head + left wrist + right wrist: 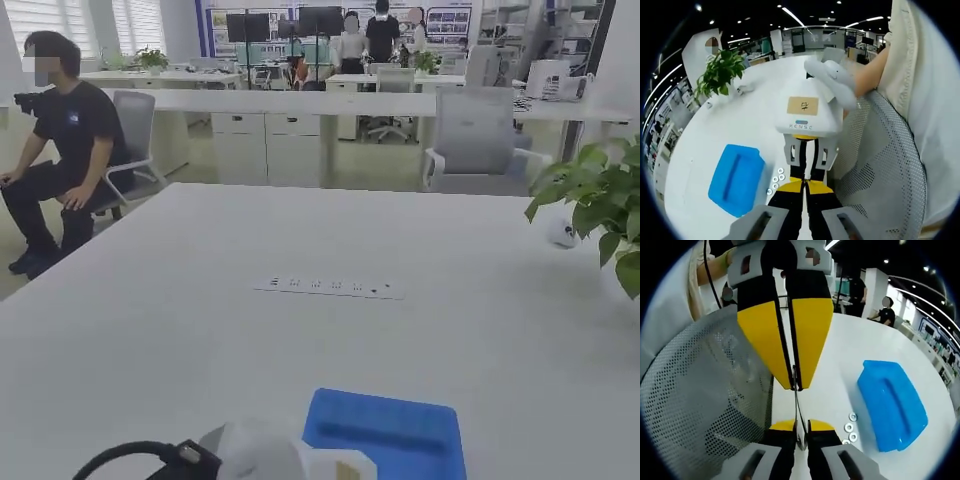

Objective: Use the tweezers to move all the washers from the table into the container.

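Several small metal washers point(850, 429) point(776, 181) lie on the white table beside a blue container point(892, 410) point(735, 177) point(385, 435). My two grippers face each other tip to tip just off the table edge. A thin pair of tweezers point(798, 410) runs between them. The left gripper point(796, 386) point(805, 186) has its yellow fingers pressed together on one end. Around the other end the right gripper point(801, 426) point(810, 167) is shut. A gripper's white body point(260, 455) with a black cable shows at the bottom of the head view.
A grey mesh chair back point(700, 390) point(880, 165) stands close behind the grippers. A potted plant point(600, 200) point(720, 72) sits at the table's right edge, a power strip point(330, 286) mid-table. A person point(70, 150) sits at the far left.
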Tool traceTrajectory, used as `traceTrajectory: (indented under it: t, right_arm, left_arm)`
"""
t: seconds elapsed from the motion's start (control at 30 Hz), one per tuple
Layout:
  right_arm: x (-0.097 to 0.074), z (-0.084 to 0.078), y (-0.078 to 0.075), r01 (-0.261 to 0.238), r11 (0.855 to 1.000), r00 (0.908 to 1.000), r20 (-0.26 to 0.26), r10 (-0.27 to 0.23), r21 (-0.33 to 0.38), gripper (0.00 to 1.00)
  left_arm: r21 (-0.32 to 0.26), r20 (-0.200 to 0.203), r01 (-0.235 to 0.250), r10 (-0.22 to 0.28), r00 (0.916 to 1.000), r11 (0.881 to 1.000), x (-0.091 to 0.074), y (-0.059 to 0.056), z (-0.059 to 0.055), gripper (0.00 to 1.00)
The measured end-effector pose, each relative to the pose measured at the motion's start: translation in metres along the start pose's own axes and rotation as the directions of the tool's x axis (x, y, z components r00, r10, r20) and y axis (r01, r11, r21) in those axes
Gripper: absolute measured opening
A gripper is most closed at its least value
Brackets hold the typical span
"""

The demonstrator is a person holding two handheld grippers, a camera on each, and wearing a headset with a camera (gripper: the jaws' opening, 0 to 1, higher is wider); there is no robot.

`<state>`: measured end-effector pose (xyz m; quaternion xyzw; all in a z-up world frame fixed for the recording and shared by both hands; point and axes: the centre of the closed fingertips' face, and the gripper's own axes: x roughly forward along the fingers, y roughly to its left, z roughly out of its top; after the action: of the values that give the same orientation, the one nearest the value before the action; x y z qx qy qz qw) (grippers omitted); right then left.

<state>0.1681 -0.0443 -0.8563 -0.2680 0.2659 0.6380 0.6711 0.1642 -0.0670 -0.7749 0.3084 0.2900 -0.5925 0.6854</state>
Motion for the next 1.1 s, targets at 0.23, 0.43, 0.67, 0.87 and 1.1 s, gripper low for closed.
traceTrajectory:
  t: [0.23, 0.43, 0.67, 0.87, 1.1]
  right_arm:
    - [0.001, 0.003, -0.003, 0.008, 0.999, 0.9994, 0.032, -0.009, 0.045, 0.07]
    - [-0.006, 0.008, -0.002, -0.005, 0.996, 0.9968, 0.080, -0.002, 0.089, 0.11]
    - [-0.025, 0.004, 0.003, 0.007, 0.995, 0.9949, 0.100, -0.017, 0.095, 0.08]
    - [-0.025, 0.003, 0.001, 0.015, 0.996, 0.9952, 0.095, -0.024, 0.092, 0.05]
    - [-0.029, 0.011, -0.024, 0.127, 0.991, 0.9872, 0.091, -0.131, 0.048, 0.04]
  left_arm:
    - [-0.016, -0.002, -0.002, 0.002, 1.0000, 1.000, -0.001, 0.002, -0.003, 0.00]
    - [-0.001, 0.003, 0.011, -0.011, 0.9999, 1.000, 0.001, 0.000, 0.001, 0.00]
    - [0.029, 0.013, 0.026, -0.026, 0.9996, 0.999, 0.005, -0.004, 0.009, 0.00]
    - [0.059, 0.017, 0.032, -0.033, 0.9993, 0.998, 0.008, -0.006, 0.013, 0.00]
    - [0.083, 0.012, -0.009, 0.008, 0.9999, 0.997, 0.003, 0.012, 0.016, 0.00]
